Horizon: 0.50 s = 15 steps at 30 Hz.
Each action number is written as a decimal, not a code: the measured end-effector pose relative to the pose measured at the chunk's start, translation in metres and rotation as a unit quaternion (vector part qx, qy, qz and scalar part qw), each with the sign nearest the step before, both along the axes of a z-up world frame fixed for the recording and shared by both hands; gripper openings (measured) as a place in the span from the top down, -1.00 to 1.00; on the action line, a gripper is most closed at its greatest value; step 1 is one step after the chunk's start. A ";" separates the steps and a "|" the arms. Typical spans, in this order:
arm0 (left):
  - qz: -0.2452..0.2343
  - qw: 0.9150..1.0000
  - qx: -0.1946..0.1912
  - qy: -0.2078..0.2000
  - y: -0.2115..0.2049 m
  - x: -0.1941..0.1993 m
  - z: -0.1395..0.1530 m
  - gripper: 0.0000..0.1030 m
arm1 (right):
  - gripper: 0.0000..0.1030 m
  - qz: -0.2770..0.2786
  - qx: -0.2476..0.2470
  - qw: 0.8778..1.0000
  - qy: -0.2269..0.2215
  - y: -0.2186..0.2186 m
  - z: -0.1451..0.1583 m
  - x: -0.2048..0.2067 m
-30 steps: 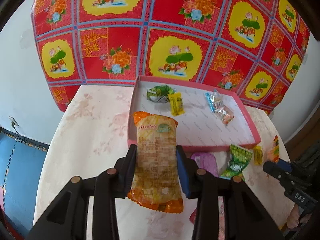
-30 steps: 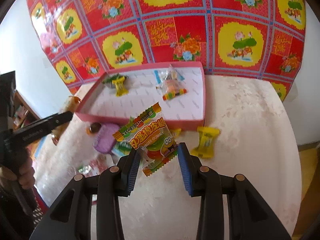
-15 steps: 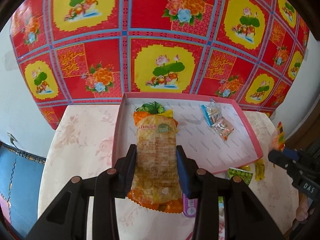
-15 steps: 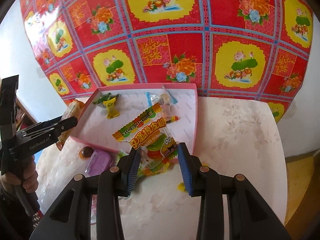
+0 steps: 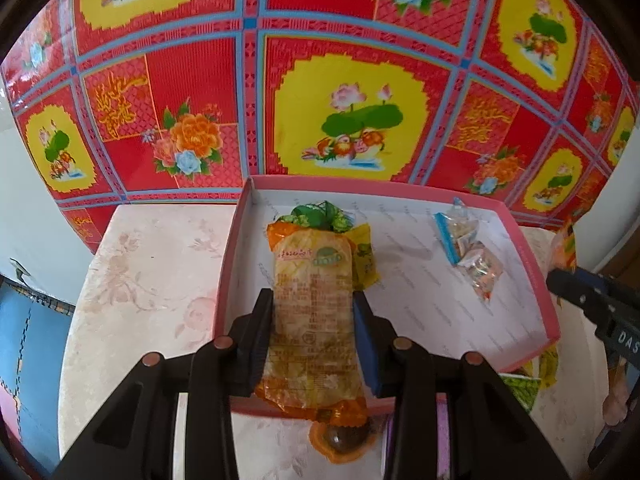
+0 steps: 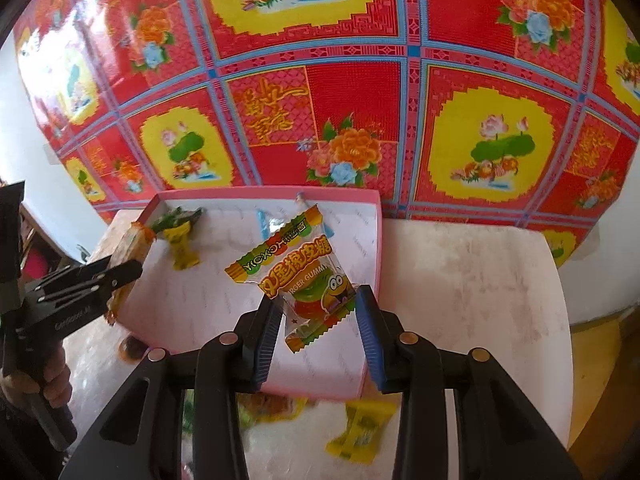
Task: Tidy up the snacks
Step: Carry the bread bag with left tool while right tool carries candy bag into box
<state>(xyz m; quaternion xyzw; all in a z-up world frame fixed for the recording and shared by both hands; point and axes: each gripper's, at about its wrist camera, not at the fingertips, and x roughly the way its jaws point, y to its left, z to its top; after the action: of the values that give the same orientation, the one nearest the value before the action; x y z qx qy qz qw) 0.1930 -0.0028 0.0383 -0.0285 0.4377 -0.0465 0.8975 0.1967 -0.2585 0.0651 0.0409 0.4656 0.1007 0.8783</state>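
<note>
Snack packets (image 5: 312, 312) clamped in both grippers (image 6: 316, 312).

black two-finger grippers, left gripper (image 5: 313, 332) and right gripper (image 6: 318, 334); blue ribbed pads; copper-coloured rivets; white lettering

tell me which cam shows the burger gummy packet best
The right wrist view: the burger gummy packet sits centred between the right gripper fingers, printed face readable, over the pink tray. The left wrist view shows only an orange sliver of it at the right edge.
</note>
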 end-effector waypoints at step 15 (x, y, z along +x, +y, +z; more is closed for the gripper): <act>0.007 1.000 0.003 0.013 0.007 0.028 -0.024 0.24 | 0.25 0.006 -0.034 0.999 -0.001 0.012 -0.028 0.044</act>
<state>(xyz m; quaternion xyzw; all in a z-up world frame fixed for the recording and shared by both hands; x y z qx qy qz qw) 0.2209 0.0041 0.0142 -0.0293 0.4490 -0.0387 0.8922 0.2412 -0.2460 0.0367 0.0079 0.4682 0.0899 0.8790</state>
